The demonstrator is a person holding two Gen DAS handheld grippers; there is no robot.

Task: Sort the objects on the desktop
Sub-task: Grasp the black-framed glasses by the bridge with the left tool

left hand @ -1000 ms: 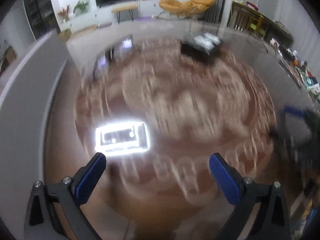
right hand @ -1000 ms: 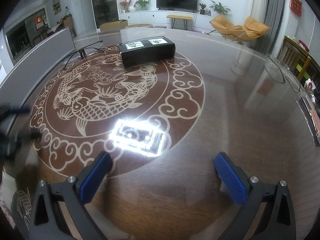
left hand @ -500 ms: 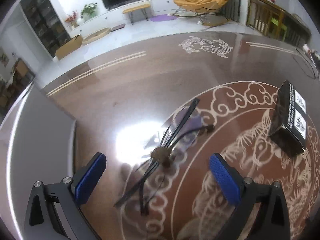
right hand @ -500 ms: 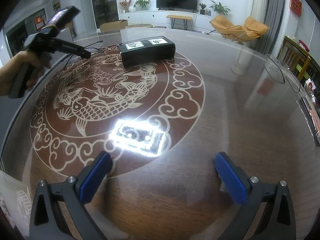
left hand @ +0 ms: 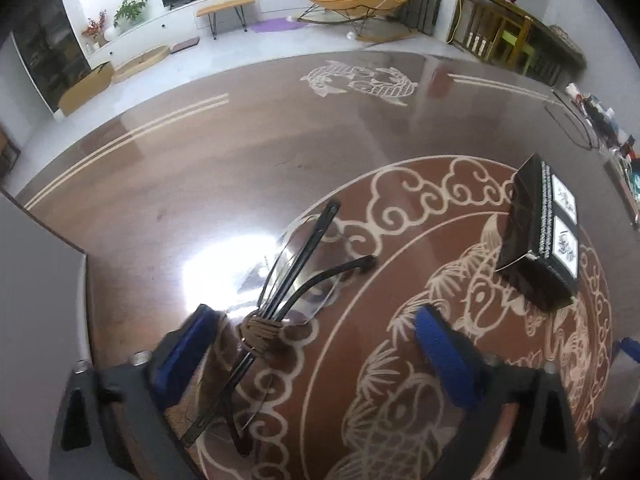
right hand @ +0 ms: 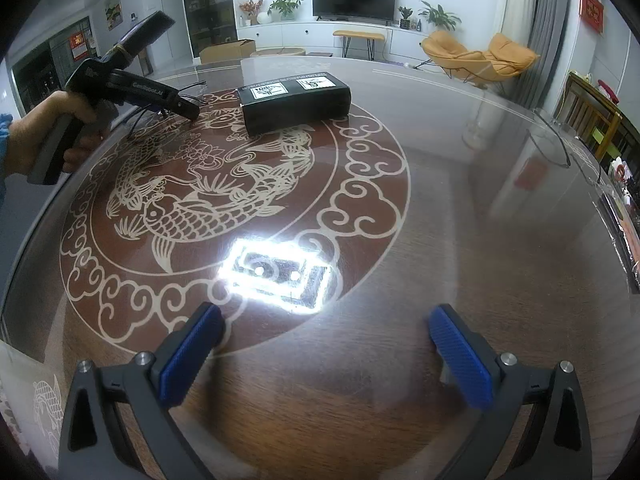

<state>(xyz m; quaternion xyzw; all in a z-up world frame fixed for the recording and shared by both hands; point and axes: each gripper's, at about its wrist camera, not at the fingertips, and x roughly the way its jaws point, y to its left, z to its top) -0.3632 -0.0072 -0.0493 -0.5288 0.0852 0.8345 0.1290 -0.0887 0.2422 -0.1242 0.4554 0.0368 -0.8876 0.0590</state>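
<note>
While your left gripper (left hand: 316, 344) is closing around the thin black glasses (left hand: 280, 296) low in the frame, not pinching yet, your right gripper (right hand: 326, 354) is hanging wide open over the shiny table (right hand: 460, 220).

Table (right hand: 420, 216): dark wood under a glossy, glass-smooth top that mirrors a ceiling lamp as a hard white glare; pale fish and cloud pattern lies flat in the surface. Box (right hand: 296, 100): black, slightly shiny, with white paper labels on its lid. Cables (left hand: 296, 268): thin, black, glossy plastic sheath, tied with brown wrap (left hand: 260, 328) (looks like woven cloth or cord). Left gripper (left hand: 316, 348): matt dark plastic body, blue ribbed pads, small bright metal screws. Right gripper (right hand: 324, 356): same finish.
</note>
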